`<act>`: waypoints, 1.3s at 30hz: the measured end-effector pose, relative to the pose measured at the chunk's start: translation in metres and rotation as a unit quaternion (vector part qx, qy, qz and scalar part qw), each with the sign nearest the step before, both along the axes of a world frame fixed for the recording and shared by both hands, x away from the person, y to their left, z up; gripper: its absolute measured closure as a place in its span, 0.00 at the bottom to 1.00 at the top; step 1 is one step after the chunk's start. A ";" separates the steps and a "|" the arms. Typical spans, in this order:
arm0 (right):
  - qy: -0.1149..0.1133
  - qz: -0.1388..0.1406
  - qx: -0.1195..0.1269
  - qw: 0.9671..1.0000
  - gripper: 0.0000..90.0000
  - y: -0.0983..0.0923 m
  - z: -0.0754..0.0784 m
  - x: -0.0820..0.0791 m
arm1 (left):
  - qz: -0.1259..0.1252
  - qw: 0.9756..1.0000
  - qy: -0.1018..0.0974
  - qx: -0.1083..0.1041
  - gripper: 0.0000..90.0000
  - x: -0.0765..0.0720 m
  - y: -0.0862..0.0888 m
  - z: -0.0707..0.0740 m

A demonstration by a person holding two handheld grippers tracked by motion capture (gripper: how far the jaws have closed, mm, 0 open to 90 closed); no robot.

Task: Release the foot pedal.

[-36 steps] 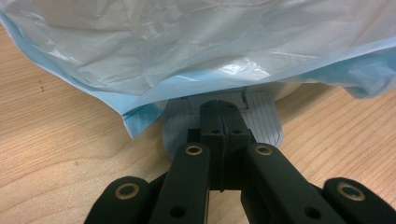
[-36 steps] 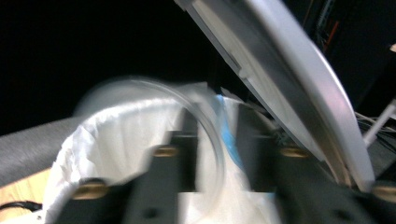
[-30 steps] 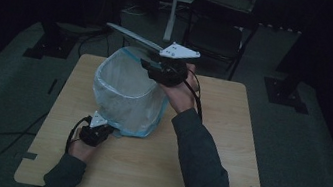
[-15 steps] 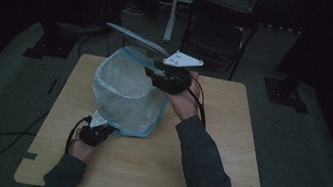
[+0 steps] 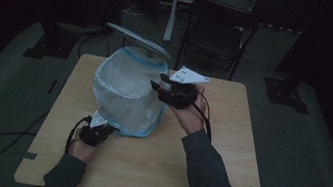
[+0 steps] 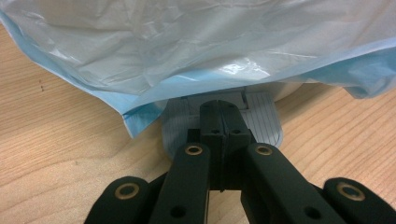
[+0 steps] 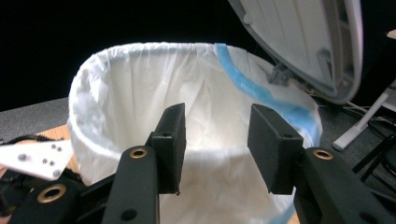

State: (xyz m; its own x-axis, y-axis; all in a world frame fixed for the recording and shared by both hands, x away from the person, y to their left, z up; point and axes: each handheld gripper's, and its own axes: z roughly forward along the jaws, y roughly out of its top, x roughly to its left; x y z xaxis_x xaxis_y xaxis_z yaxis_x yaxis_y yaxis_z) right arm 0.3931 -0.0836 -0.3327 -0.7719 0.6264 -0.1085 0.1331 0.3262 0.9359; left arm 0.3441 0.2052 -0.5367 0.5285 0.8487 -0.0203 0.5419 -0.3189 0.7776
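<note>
Rightward and nearer since a second ago, my right tongs (image 5: pixel 161 85) hang with jaws apart beside the bag-lined bin (image 5: pixel 126 95) mid-worktop (image 5: pixel 222 173) | left tongs (image 6: pixel 222 122) pressed together on its pedal (image 6: pixel 264 122), propping the lid (image 5: pixel 137 41) up.

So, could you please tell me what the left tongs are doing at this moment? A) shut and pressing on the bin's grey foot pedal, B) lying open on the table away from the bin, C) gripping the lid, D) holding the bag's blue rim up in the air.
A: the left tongs are shut, tips on the ribbed grey pedal under the bag, and the lid stands open.
</note>
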 end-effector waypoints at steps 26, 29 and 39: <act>0.041 -0.057 -0.036 0.997 0.59 -0.059 -0.073 -0.034 | 0.004 1.000 0.009 0.005 0.99 0.002 0.000 0.002; 0.049 -0.062 -0.037 0.996 0.59 -0.064 -0.079 -0.035 | 0.005 1.000 0.010 0.002 0.99 0.002 0.000 0.002; 0.069 -0.075 -0.035 0.994 0.59 -0.077 -0.096 -0.037 | 0.009 1.000 0.013 -0.010 0.97 0.001 0.002 0.003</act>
